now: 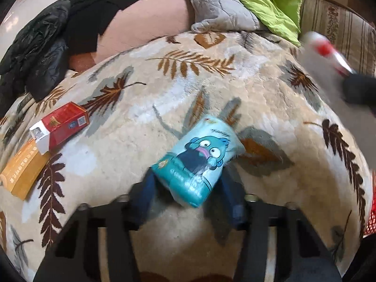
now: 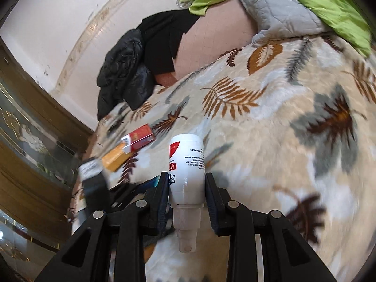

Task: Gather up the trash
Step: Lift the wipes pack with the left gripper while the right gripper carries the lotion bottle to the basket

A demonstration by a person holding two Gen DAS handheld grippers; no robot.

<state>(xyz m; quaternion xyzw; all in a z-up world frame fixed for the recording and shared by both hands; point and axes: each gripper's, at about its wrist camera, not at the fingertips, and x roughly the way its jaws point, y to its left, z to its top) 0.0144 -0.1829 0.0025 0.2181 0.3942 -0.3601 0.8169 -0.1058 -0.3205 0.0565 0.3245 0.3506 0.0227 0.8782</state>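
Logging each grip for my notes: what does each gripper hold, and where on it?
Left gripper: the tissue pack, by its lower sides. Right gripper: the white spray bottle, around its body near the neck.

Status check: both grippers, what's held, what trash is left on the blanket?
Left gripper shut on blue tissue pack. Right gripper shut on white spray bottle, lifted. Red box and orange box left on blanket. Nothing blocking.
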